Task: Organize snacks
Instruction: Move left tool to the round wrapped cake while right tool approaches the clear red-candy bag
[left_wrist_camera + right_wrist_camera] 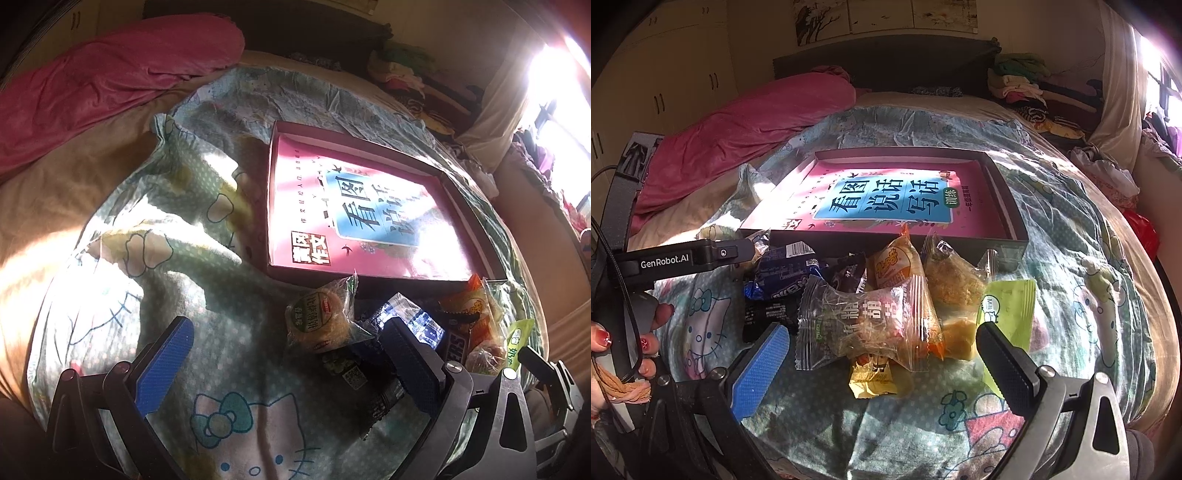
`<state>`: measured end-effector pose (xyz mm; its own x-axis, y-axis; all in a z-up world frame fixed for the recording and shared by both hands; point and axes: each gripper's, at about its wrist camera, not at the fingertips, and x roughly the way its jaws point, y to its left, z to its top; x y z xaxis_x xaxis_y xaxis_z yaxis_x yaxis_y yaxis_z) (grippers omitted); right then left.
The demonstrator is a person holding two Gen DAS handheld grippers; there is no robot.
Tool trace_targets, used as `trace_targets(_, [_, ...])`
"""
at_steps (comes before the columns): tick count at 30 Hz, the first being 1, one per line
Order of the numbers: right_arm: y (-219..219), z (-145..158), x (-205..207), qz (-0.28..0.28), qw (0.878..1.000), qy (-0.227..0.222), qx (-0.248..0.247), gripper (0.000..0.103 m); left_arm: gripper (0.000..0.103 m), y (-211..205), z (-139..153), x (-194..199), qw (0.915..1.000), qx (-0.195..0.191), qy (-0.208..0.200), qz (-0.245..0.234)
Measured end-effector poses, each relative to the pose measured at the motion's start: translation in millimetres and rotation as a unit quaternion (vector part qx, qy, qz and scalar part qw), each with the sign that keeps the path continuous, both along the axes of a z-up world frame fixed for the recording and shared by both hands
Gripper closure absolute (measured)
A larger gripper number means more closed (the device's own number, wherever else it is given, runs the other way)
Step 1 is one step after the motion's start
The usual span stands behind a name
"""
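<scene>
A pile of wrapped snacks lies on a cartoon-cat bedsheet [1082, 258] in front of a dark shallow box [1015, 206] that holds a pink book [886, 199]. My right gripper [882, 339] is open over a clear candy packet [868, 325], with a green milk sachet [1008, 310] by its right finger and an orange packet [897, 262] behind. My left gripper [288, 332] is open near a round green-labelled biscuit pack [321, 317]; dark blue wrappers [410, 317] sit by its right finger. The box [469, 206] and book [354, 214] lie beyond.
A pink quilt [746, 125] is bunched at the bed's far left. Folded clothes [1019, 81] are stacked at the headboard on the right. A hand with red nails [646, 332] holds the left gripper's body [683, 258] at the left edge. A bright window is at right.
</scene>
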<state>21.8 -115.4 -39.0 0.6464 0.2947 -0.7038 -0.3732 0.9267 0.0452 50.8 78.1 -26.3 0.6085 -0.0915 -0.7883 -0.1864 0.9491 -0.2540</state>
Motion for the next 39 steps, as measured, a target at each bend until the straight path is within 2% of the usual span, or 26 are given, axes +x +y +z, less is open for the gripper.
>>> trace_targets(8, [7.1, -3.0, 7.5, 0.003, 1.0, -0.015, -0.023, 0.004, 0.001, 6.3, -13.8, 10.6, 0.9988, -0.045, 0.02, 0.007])
trace_targets(13, [13.3, -7.3, 10.2, 0.021, 0.999, -0.007, -0.032, 0.027, 0.006, 10.7, -18.6, 13.7, 0.9971, -0.071, 0.024, 0.013])
trace_targets(18, [12.1, -8.5, 9.4, 0.03, 0.999, -0.007, -0.031, 0.031, 0.007, 13.2, -20.9, 14.2, 0.9957, -0.088, 0.027, 0.013])
trace_targets(24, [4.1, -7.0, 10.1, 0.026, 0.999, -0.006, -0.024, 0.042, 0.021, 16.1, -22.2, 14.1, 0.9932, -0.112, 0.029, 0.004])
trace_targets(28, [0.2, -7.3, 12.5, 0.023, 1.0, 0.001, -0.016, 0.043, 0.027, 16.2, -22.2, 15.2, 0.991, -0.129, 0.036, -0.003])
trace_targets(35, [1.4, -8.3, 12.6, 0.024, 1.0, 0.001, -0.018, 0.043, 0.028, 12.2, -26.4, 10.6, 0.9897, -0.126, 0.066, -0.015])
trace_targets(39, [1.0, -8.5, 12.1, 0.024, 1.0, 0.0, -0.019, 0.043, 0.028, 9.7, -27.5, 13.7, 0.989, -0.13, 0.068, -0.017])
